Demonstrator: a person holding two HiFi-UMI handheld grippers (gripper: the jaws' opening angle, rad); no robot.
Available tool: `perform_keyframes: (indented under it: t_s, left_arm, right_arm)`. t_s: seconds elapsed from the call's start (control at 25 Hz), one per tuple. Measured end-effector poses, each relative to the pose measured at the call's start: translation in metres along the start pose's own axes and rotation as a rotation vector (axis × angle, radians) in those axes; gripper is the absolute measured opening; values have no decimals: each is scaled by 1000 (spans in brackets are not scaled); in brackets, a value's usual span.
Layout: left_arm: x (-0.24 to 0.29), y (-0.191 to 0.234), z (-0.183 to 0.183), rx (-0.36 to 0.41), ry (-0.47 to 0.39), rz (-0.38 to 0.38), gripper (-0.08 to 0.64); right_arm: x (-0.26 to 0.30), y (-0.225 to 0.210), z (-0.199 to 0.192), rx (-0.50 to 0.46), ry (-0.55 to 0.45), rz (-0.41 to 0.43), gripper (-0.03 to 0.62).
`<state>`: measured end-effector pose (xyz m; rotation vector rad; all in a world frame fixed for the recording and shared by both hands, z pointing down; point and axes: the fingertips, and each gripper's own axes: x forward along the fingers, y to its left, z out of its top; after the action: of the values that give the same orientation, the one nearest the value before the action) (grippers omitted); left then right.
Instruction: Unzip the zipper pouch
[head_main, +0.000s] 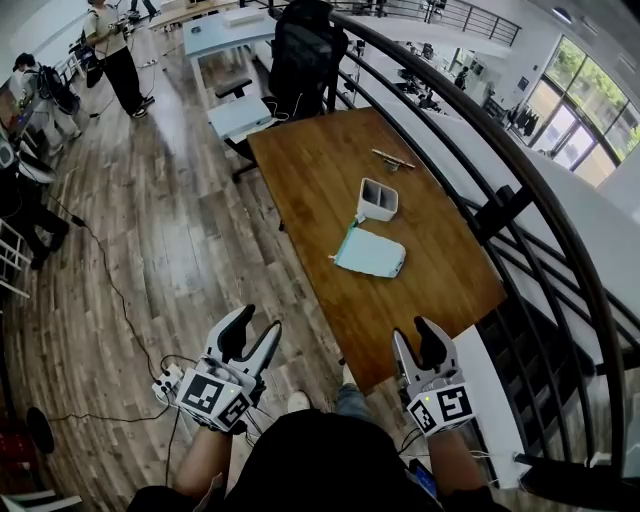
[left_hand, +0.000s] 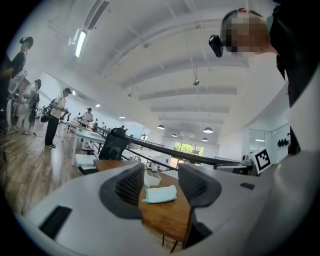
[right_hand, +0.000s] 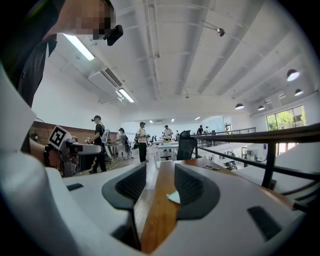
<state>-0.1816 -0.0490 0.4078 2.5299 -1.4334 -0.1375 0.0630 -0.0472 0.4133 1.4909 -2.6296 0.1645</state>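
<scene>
While the left gripper (head_main: 255, 328) and right gripper (head_main: 415, 335) hang short of the desk (head_main: 310, 170), the head view shows the pouch (head_main: 370, 253) mid-desk, just near of a box (head_main: 378, 199). Left gripper view: spread, empty jaws frame the far pouch. Right gripper view: spread jaws hold nothing; one hides most of the pouch. Its zipper pull is too small to find, so a reach may pinch fabric and drag it.

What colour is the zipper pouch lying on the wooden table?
Pale blue-green. The zipper pouch shows best in the head view.
</scene>
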Motion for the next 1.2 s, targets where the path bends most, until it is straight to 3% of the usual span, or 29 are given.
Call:
perform_keyframes:
  t_s: [0.52,0.64,0.84,1.2]
  left_arm:
    - [71,-7,5,-9,-1,158,221]
    - [70,-14,3,-3,10,193,221]
    - [112,-13,-5,8,43,247,216]
    - [108,-25,-27,3,103,275,216]
  right_arm:
    - [89,-66,-10,-12,82,223,175]
    - [90,-65,-18,-51,124,275,175]
    - [126,-93,-38,-121,198,378,169]
    - [151,-70,-73,-194,304,492,169]
